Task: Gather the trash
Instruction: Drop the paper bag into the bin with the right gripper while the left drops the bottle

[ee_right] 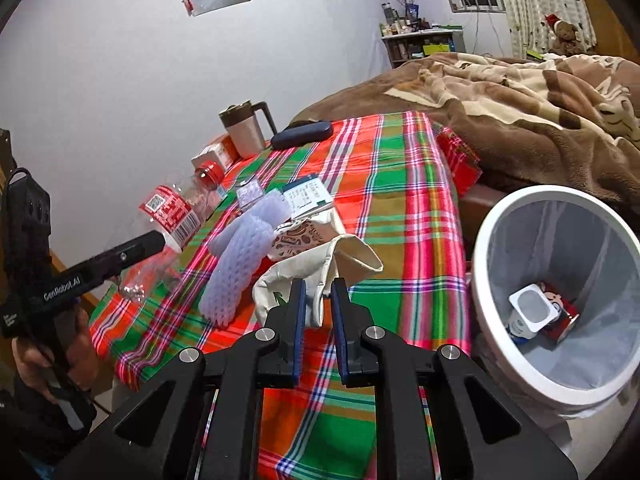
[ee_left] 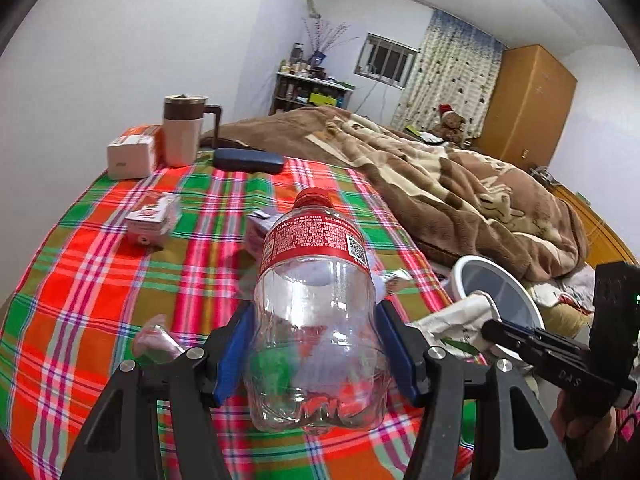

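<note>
My left gripper [ee_left: 315,306] is shut on a clear plastic cola bottle [ee_left: 312,240] with a red cap and label, its blue pads pressing both sides, above the plaid tablecloth [ee_left: 100,280]. In the right wrist view that bottle [ee_right: 172,208] hangs at the left in the left gripper [ee_right: 156,240]. My right gripper [ee_right: 319,286] is shut on a crumpled cream paper bag [ee_right: 352,256], just left of the white trash bin [ee_right: 486,248]. The bin holds a yoghurt cup [ee_right: 534,308] and a red can [ee_right: 564,316]. A white foam net [ee_right: 240,264] lies on the cloth.
A lidded mug [ee_left: 182,136], a box [ee_left: 132,156], a dark case [ee_left: 248,160] and a small carton [ee_left: 150,216] stand on the table. A brown patterned wrapper [ee_right: 296,240] and a printed packet [ee_right: 308,196] lie near the foam. A bed with a brown blanket [ee_left: 460,184] borders the table.
</note>
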`<state>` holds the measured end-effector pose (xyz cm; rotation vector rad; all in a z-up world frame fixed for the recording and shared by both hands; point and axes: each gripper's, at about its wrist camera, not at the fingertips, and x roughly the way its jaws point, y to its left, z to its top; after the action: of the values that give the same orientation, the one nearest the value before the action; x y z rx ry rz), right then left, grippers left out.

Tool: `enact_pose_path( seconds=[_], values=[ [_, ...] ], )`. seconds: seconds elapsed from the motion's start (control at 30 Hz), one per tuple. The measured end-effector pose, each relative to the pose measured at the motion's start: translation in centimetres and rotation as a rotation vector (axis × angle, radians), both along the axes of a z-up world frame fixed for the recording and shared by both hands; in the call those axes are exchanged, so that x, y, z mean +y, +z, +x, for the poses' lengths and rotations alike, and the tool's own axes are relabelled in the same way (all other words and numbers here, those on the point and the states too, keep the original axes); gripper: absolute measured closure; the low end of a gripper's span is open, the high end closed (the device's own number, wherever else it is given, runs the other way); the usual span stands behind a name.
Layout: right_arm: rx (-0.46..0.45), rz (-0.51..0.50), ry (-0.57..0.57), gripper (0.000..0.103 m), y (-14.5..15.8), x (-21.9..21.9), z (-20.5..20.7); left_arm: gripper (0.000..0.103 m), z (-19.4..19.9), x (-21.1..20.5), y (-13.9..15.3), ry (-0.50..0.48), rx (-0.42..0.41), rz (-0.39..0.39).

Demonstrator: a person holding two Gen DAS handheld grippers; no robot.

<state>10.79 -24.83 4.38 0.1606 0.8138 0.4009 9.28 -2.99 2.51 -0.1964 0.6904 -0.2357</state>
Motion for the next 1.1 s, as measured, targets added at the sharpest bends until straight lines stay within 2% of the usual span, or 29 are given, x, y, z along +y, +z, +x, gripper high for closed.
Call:
enact_pose_path(
  seconds=[0.5,1.1],
  values=[
    [-0.03,-0.002,-0.101,0.09,0.6,-3.6,-0.7,0.042,0.3,-5.5,-0.5,-0.136,0.012,0.013],
    [-0.027,-0.024,-0.327,0.09,0.5,-11.4,-2.3,0.041,2.4,-16.1,-1.7,-0.375,0.033,0.058]
  ],
)
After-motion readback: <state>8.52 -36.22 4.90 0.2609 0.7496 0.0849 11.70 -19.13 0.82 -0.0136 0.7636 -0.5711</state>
